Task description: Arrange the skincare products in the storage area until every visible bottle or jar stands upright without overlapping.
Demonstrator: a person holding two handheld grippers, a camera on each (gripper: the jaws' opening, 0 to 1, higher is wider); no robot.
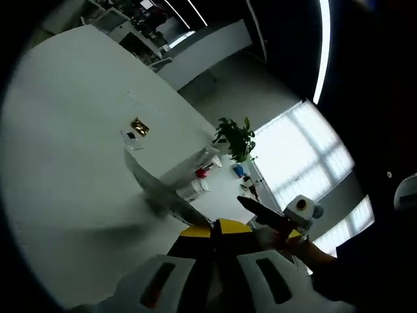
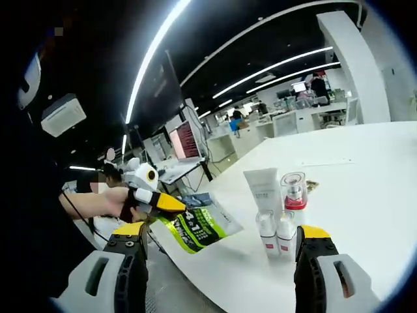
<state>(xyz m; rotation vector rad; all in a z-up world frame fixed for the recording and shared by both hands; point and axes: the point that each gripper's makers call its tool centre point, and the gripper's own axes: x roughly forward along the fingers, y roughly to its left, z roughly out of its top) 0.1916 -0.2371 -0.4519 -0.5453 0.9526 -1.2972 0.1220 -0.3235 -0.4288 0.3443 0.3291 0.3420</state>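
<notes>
White table, right hand-held gripper wide apart, empty, near bottles

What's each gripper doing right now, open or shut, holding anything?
Left gripper: jaws together, shut, nothing seen between them.
Right gripper: jaws wide apart, open, empty.

- A large white table spreads across the right gripper view, and also across the left gripper view.
- Long strip lights run across a dark ceiling.
- Desks with monitors stand behind in an open office.
- A white pillar rises at the far right.
- Bright windows glow in the left gripper view.
- A green potted plant stands near them.
- The floor looks pale grey.
</notes>
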